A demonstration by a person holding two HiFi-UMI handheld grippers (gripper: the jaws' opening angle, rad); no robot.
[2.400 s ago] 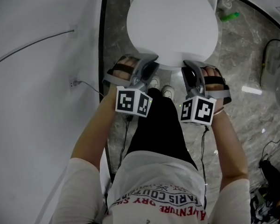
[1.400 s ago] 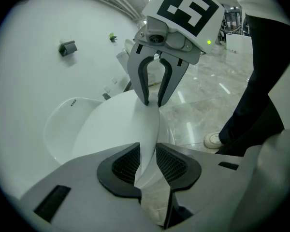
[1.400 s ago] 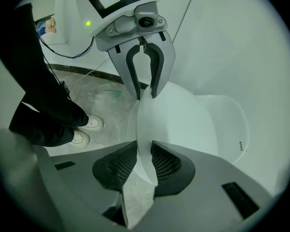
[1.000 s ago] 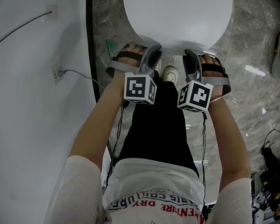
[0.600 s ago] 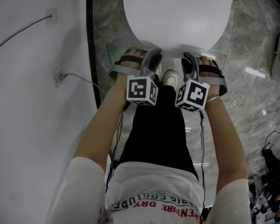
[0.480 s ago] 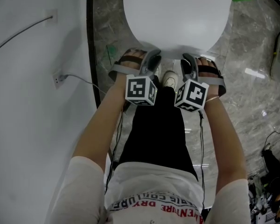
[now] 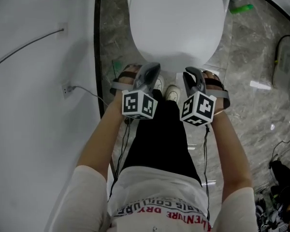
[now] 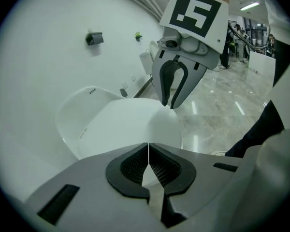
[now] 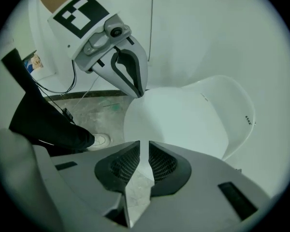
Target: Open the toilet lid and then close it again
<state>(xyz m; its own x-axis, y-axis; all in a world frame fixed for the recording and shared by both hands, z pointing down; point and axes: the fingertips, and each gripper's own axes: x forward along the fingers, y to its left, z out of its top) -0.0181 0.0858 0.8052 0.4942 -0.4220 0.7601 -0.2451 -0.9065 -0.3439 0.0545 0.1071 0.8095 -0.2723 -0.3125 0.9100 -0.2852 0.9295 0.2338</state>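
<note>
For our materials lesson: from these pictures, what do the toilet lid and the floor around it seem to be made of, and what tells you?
Toilet lid: probably moulded plastic; smooth, white, softly glossy, no seams. Floor: polished stone or stone-look tile; grey with pale veining, reflecting lights.

Plain white wall (image 7: 38,129) takes up the whole left side of the head view, with a socket (image 7: 66,88) on it and a thin cable (image 7: 29,47) running across higher up. A black strip (image 7: 97,42) runs along the wall's base. The floor (image 7: 251,95) is glossy grey marble-look tile, with something green (image 7: 241,7) lying on it at upper right. The left gripper view catches a ceiling strip light (image 8: 250,6) at top right.
</note>
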